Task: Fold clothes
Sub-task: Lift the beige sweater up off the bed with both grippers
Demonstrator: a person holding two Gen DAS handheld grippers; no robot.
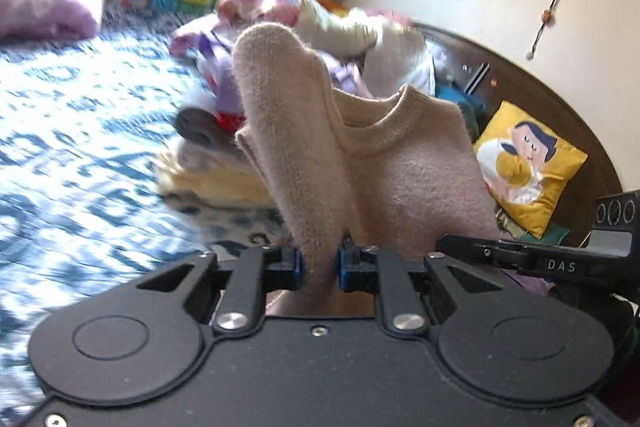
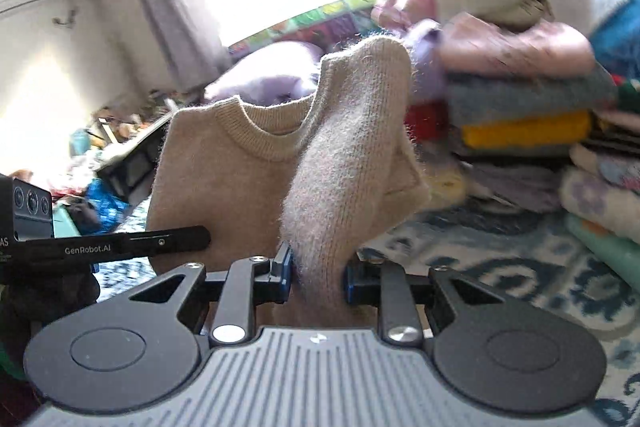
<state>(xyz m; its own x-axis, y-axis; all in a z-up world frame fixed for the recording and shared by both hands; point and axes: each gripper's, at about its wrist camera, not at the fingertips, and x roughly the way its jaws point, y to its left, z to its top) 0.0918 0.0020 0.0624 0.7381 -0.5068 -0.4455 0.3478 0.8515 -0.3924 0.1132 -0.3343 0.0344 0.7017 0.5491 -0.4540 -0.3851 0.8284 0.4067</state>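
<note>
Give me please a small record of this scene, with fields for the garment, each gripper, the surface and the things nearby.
garment: beige knit sweater, held up, round neckline visible
left gripper: shut on a bunched part of the sweater, probably a sleeve
right gripper: shut on another bunched part of the sweater
surface: bed with blue and white patterned cover
nearby: pile of clothes behind the sweater; yellow cushion by the dark headboard
fold state: not yet folded
</note>
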